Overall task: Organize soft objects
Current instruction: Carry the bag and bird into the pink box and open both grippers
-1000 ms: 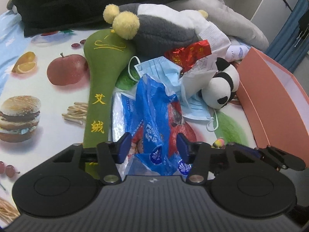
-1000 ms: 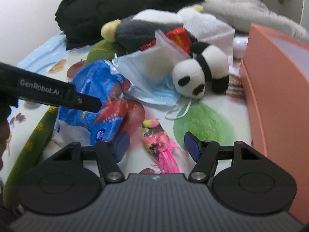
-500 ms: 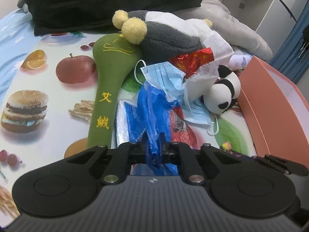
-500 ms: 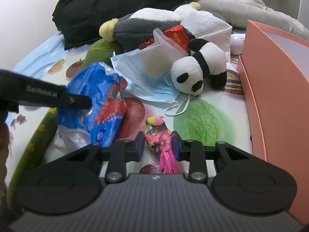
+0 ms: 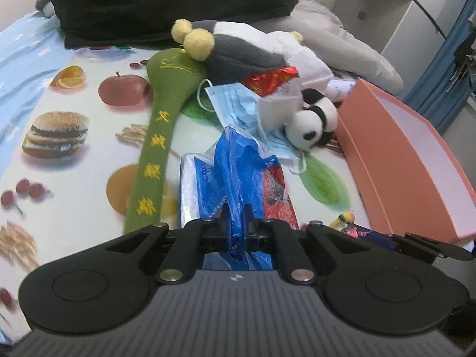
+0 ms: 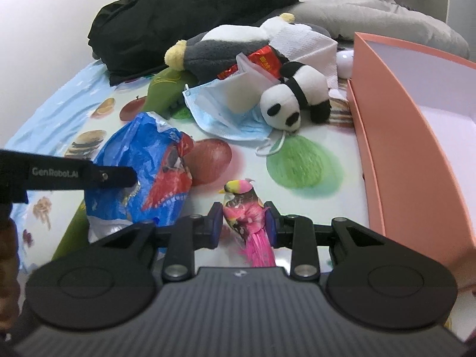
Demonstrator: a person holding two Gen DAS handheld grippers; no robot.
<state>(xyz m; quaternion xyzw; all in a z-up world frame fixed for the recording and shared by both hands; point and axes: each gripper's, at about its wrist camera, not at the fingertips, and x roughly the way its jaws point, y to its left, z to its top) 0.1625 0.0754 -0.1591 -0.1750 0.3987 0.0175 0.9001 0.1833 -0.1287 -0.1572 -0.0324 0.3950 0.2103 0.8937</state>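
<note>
My left gripper [image 5: 237, 223] is shut on a blue and red plastic bag [image 5: 238, 172], held a little above the mat; the bag also shows in the right wrist view [image 6: 142, 166]. My right gripper [image 6: 242, 223] is shut on a small pink toy bird [image 6: 244, 211], lifted off the mat. A toy panda [image 6: 293, 98] lies on blue face masks [image 6: 226, 113]. A grey and white plush [image 5: 247, 50] and a green padded stick [image 5: 157, 136] lie behind.
An open pink box [image 6: 416, 136] stands along the right side. A black garment [image 5: 166, 3] and a grey pillow [image 5: 342, 44] lie at the back. A fruit-print mat [image 5: 59, 148] covers the surface. The left gripper's side [image 6: 68, 175] reaches in from the left.
Both grippers went from open to shut, the left on the plastic bag and the right on the toy bird. Both have then lifted their objects off the mat.
</note>
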